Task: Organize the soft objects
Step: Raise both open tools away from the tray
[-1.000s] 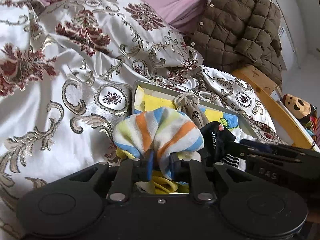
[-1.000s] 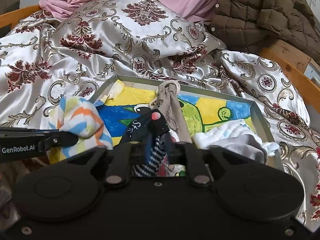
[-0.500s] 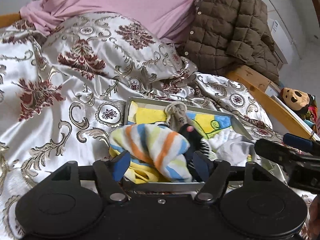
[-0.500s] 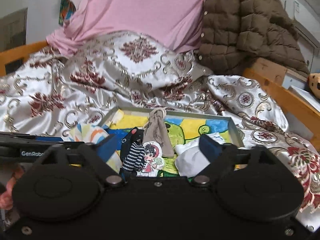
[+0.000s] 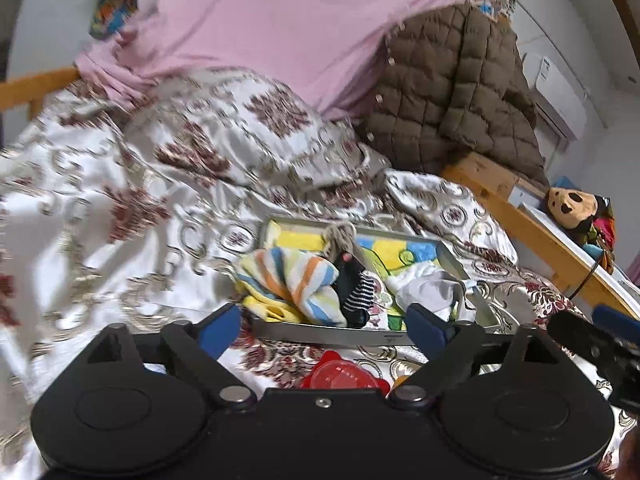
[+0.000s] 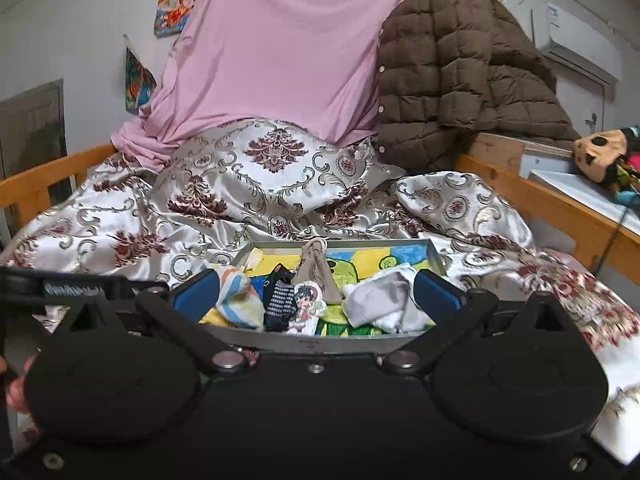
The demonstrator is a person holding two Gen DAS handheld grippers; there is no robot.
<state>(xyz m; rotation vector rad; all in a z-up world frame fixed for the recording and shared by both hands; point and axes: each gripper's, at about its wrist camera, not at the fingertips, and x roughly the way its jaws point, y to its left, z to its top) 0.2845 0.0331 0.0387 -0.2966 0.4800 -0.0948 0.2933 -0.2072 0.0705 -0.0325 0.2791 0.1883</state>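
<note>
A grey tray (image 6: 320, 344) lies on the patterned bedspread and holds several soft items. In it are a striped pastel cloth (image 5: 292, 280), a dark striped sock (image 5: 356, 292), a beige drawstring pouch (image 6: 316, 268) and a crumpled white cloth (image 6: 384, 300). A small cartoon-figure piece (image 6: 306, 304) lies beside the sock. My left gripper (image 5: 323, 326) hovers before the tray's near rim, its jaws opening with nothing between them. The jaws of my right gripper (image 6: 316, 289) are opening too and hold nothing, set back from the tray.
A red plastic lid (image 5: 344, 374) lies on the bedspread in front of the tray. A brown quilted jacket (image 5: 452, 88) and a pink sheet (image 6: 280, 60) hang at the back. At right, a wooden bed rail (image 6: 560, 204) and a plush toy (image 6: 604, 152).
Both grippers let go, the left of the striped cloth, the right of the dark sock. They opened wide and pulled back and upward from the tray. Both items now lie in it.
</note>
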